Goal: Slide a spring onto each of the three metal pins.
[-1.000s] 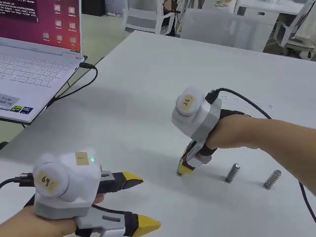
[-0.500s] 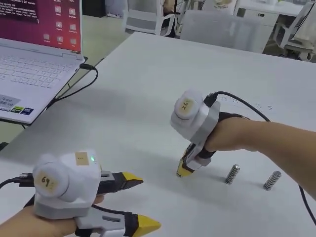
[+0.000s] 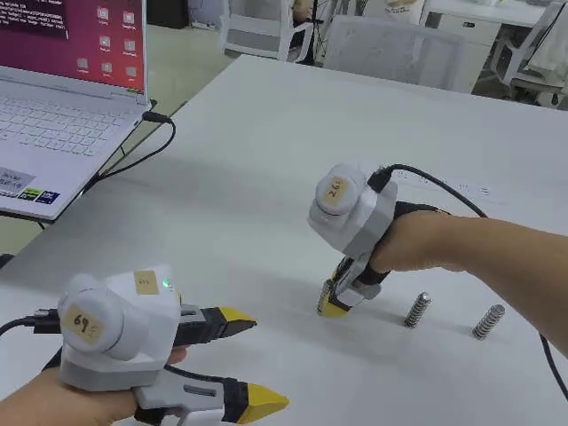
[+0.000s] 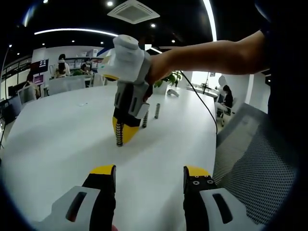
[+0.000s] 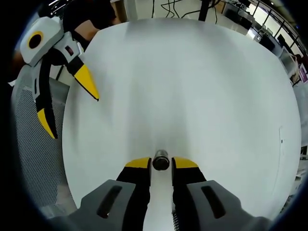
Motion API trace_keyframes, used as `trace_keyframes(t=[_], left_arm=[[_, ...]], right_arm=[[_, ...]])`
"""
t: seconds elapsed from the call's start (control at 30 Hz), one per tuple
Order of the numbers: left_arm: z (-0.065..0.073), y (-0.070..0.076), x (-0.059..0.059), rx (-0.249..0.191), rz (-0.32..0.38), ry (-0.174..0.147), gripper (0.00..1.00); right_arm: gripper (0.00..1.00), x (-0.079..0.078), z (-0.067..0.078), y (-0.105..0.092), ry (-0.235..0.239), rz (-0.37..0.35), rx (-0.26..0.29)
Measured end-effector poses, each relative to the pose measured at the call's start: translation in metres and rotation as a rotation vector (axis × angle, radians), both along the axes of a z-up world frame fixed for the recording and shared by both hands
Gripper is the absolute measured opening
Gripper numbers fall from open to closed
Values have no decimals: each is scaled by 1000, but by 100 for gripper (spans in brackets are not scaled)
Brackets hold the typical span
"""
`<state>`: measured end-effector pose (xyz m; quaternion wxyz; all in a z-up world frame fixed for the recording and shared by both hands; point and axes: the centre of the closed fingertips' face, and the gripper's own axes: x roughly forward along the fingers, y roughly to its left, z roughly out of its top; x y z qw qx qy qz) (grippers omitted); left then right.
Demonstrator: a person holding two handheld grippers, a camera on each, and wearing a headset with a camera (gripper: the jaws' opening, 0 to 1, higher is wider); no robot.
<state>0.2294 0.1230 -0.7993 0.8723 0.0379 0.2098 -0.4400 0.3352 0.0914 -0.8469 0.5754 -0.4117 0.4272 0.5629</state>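
1. Spring (image 4: 120, 135): stands upright on the desk (image 3: 266, 160), left of centre in the left gripper view. The right gripper (image 3: 330, 306) holds it. In the right gripper view its round top end shows between the yellow tips. Whether a pin sits inside it cannot be told.
2. Two more springs (image 3: 417, 310) (image 3: 489, 321): lower right of the head view, standing slightly tilted. They are apart from each other and from the held one, and look already seated.
3. Right gripper, fingers: almost closed, pinching the spring from both sides.
4. Right gripper, pose: points steeply down at the desk. The hand is wrapped round its body and the forearm enters from the right edge of the frame.
5. Left gripper (image 3: 266, 362): lower left of the head view, low over the desk. Its fingers are spread wide and hold nothing.
6. Laptop (image 3: 62, 98): upper left, well apart from the work.
7. Handling note (judgement):
   - Keep the spring plumb and the pinch light so the coils do not crush.
   - Press straight down along its axis.
   - Let go only once it stands without leaning.
   - The free gripper could steady the base.
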Motion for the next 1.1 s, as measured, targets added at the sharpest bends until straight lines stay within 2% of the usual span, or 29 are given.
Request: trace_keyframes(t=[0.33, 0.6, 1.1], left_arm=[[1, -2, 2, 0, -5, -1, 52], [3, -7, 3, 3, -16, -6, 52], [3, -11, 1, -4, -24, -2, 52]], right_arm=[[16, -1, 1, -8, 1, -15, 7], [17, -3, 8, -13, -9, -35, 30], [17, -14, 13, -29, -15, -105, 109]])
